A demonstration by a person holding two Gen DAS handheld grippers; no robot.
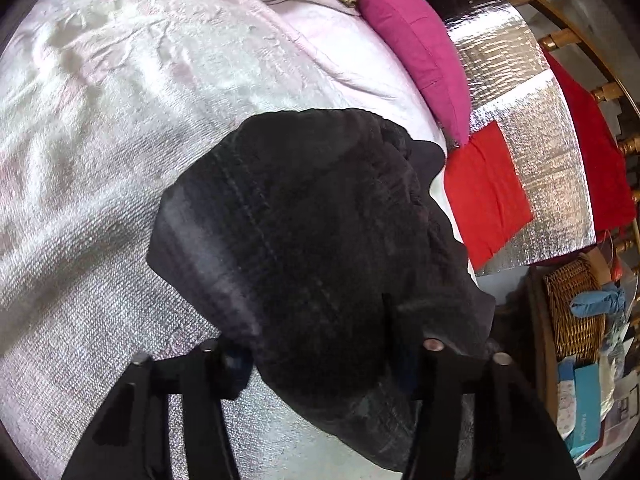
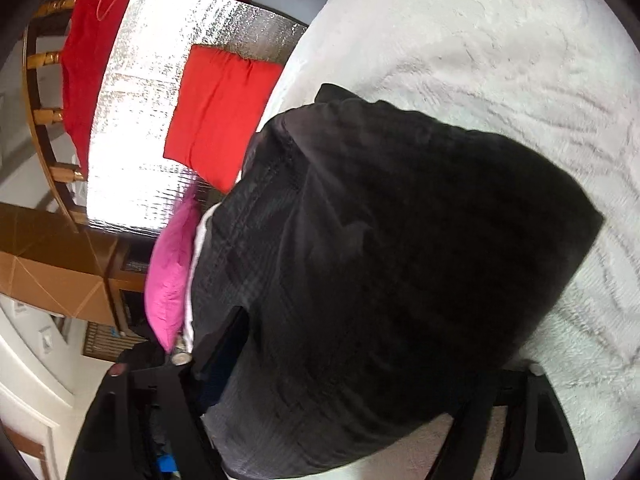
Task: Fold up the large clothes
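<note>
A black garment (image 1: 312, 232) lies folded into a thick bundle on the white textured bedspread (image 1: 100, 140). My left gripper (image 1: 320, 356) is at its near end, with the cloth between and over the fingers (image 1: 434, 360); the fingertips are hidden under it. In the right wrist view the same garment (image 2: 392, 264) fills the middle. My right gripper (image 2: 344, 384) is at its near edge, with the cloth draped across both fingers (image 2: 224, 344). The tips are hidden, so the grip cannot be seen.
A magenta cushion (image 1: 416, 48) and a red cushion (image 1: 488, 196) lie by a silver foil mat (image 1: 532, 120) at the bed's edge. A wicker basket (image 1: 576, 312) and a wooden rail (image 1: 580, 40) stand beyond. A cardboard box (image 2: 52, 268) shows at the left of the right wrist view.
</note>
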